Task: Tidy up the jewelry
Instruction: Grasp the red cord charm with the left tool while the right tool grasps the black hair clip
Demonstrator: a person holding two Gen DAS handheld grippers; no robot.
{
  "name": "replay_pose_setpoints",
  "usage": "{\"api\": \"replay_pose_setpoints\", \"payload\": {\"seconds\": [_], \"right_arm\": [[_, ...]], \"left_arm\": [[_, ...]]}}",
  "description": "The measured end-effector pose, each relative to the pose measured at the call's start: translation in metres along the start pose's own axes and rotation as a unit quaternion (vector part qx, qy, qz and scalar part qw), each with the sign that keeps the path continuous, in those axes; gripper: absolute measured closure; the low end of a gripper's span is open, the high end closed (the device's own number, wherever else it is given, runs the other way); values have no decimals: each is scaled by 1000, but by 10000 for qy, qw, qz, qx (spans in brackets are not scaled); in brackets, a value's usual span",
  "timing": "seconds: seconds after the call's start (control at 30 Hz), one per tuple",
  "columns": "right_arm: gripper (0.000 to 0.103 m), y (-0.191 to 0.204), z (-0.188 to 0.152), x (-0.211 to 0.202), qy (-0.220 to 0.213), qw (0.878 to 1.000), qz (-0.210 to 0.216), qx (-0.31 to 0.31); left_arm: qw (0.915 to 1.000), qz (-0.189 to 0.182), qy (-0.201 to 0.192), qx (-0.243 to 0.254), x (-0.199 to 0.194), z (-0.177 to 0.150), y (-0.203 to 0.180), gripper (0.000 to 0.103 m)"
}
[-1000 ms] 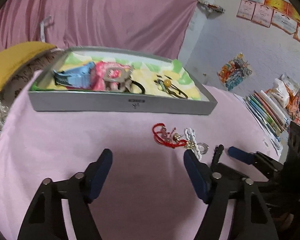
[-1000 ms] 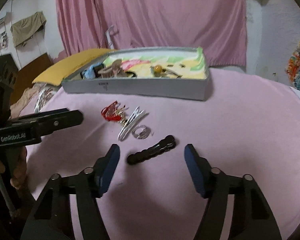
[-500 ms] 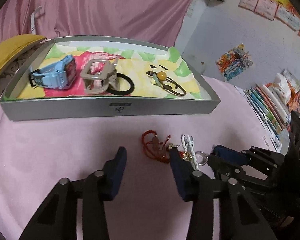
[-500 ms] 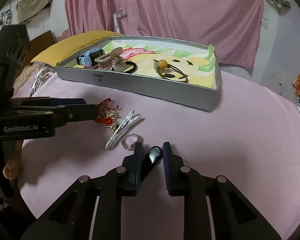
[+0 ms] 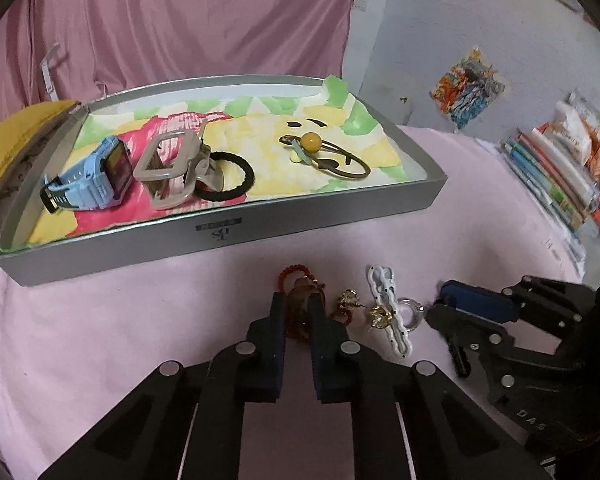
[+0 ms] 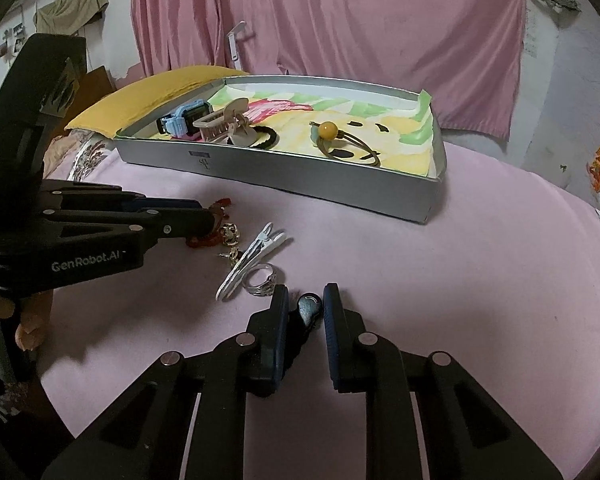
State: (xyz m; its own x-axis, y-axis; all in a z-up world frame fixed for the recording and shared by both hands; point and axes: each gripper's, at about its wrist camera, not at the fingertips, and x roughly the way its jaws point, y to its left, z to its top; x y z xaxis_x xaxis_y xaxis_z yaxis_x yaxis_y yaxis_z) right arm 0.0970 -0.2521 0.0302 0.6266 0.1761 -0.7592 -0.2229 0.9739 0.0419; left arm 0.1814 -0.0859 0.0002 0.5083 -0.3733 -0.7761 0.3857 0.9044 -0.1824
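Your L gripper [image 5: 298,306]: fingers narrow, pinching red bracelet [image 5: 296,300] on pink cloth [image 5: 120,320]
Your R gripper [image 6: 307,300]: clamped on black clip [image 6: 309,307], long axis along fingers
Loose: 1 white clip [image 6: 252,258], 1 ring [image 6: 262,279], 2 gold earrings [image 5: 381,315]
Tray [image 5: 220,236]: 1 watch [image 5: 92,178], 1 claw clip [image 5: 172,168], 2 hair ties [image 5: 228,176]

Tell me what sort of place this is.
Probably a lived-in bedroom: a pink curtain covers the wall, posters hang beside it, and books lie along the edge of the pink cloth.
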Motion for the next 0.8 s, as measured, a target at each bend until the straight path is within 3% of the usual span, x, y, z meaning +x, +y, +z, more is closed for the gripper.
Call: {"api": "replay_pose_setpoints", "payload": {"seconds": [0.3, 0.5, 0.8], "right_arm": [[88, -8, -5, -9, -308, 9991, 184, 233], [88, -8, -7, -12, -406, 9985, 221, 307], [88, -13, -5, -17, -734, 9954, 316, 534]], "left_arm": [[9982, -211, -492, -273, -20, -16, 7, 101], [9985, -250, -365, -318, -16, -20, 10, 101], [9970, -297, -614, -375, -27, -20, 10, 101]]}}
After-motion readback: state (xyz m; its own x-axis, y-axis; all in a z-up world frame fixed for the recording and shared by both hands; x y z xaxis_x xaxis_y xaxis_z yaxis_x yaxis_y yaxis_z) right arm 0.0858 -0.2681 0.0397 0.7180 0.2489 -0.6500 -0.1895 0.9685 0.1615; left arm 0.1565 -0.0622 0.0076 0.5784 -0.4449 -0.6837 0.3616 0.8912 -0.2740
